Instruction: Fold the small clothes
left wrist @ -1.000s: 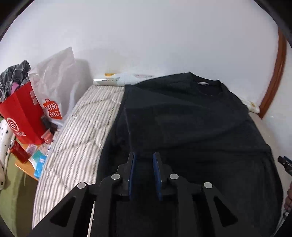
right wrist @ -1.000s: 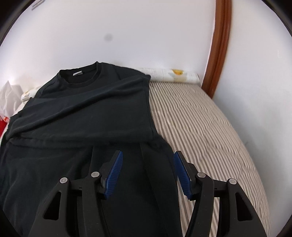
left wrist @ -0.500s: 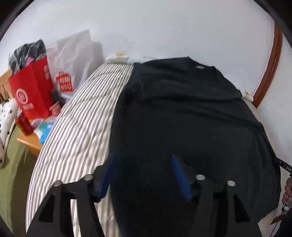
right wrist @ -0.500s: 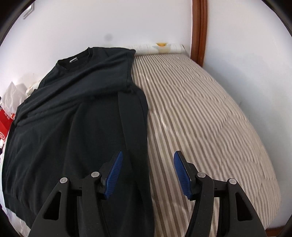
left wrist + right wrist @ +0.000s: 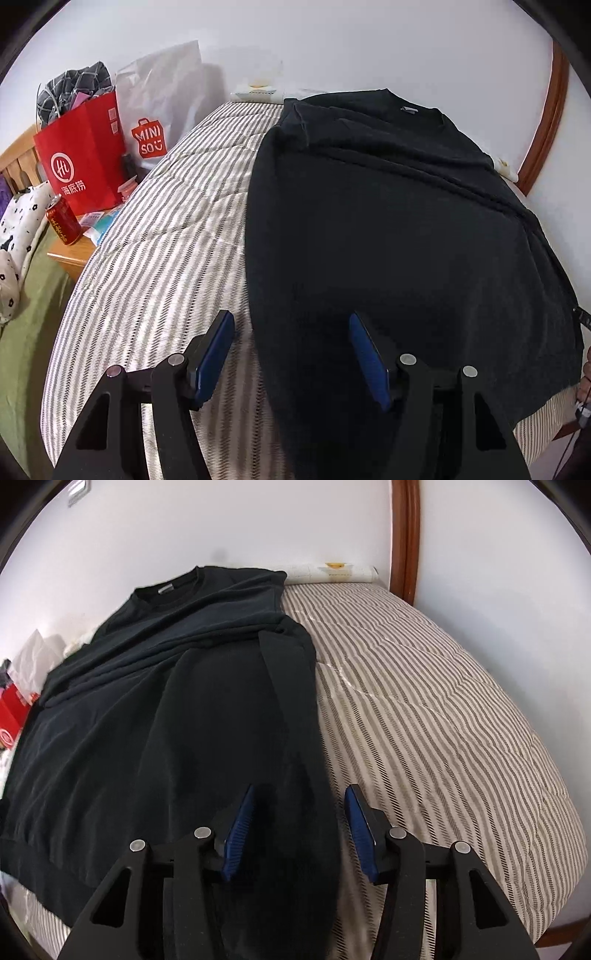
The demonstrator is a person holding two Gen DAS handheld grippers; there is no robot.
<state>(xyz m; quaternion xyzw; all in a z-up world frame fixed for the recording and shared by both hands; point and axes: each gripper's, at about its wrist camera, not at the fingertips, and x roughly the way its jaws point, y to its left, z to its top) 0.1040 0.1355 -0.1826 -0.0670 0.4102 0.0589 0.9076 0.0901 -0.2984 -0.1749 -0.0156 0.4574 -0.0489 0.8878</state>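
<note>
Jaws' grip on shirt (image 5: 166,720) unclear

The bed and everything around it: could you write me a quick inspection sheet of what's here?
Surface: striped quilted mattress, lying flat.
Job's things: black long-sleeved top spread out, sleeves folded across the body.
Clutter: red paper bag, white plastic bag, red drink can on wooden side table.
Grippers: left gripper open over the top's side edge; right gripper closing, fabric between the pads, not yet pinched.
Cables: thin cord at the right edge.
Surroundings: white wall, brown wooden trim.
</note>
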